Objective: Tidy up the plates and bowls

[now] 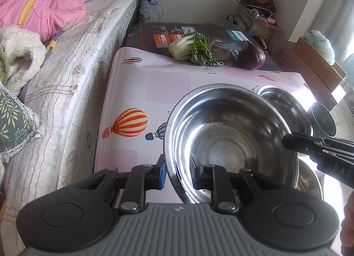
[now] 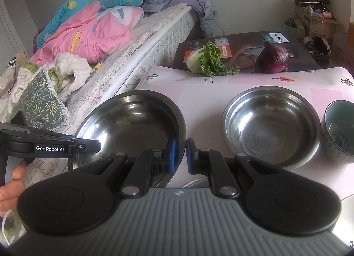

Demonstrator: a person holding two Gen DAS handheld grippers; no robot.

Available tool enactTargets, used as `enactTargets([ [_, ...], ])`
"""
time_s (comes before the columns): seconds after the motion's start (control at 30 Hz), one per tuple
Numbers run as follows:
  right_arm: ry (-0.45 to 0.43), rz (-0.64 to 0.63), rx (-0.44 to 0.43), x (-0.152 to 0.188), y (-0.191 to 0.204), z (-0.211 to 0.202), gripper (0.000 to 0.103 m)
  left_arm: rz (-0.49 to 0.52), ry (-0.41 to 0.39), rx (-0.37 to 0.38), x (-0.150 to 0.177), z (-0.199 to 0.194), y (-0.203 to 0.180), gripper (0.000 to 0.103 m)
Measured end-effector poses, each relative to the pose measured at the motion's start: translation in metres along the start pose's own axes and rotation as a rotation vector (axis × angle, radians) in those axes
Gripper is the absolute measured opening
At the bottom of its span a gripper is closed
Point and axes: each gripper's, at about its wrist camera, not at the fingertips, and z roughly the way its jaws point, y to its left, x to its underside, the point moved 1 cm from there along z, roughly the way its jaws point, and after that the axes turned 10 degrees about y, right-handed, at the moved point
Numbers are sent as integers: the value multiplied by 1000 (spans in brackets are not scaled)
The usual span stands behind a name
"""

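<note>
Bowl point(image 1: 232, 143): you are pinching its rim with both grippers, left point(image 1: 177, 173) and right point(image 2: 179, 156), second bowl point(image 2: 271, 127) lying right of frame.

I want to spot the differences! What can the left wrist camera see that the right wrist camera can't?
Only the left wrist view shows the brown box with a plastic bag at far right.

Only the right wrist view shows a person's hand and the GenRobot.AI label on the left tool.

Both show the held steel bowl, a second steel bowl, the cup, greens, onion and pink quilt.
</note>
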Motion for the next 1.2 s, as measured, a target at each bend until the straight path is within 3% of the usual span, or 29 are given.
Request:
enactTargets([
  [0.3,-27,43,20,5,-33,-31,10,41,17,27,-6,0,-39,22],
  [0.6,-33,120,56,0,-96,-43,10,114,63,52,-39,23,-95,22],
  [0.9,-11,176,102,-16,-156,-25,10,135,106,85,-75,67,-132,22],
  [1.2,20,178,130,-29,-181,5,10,149,152,82,-91,107,-144,22],
])
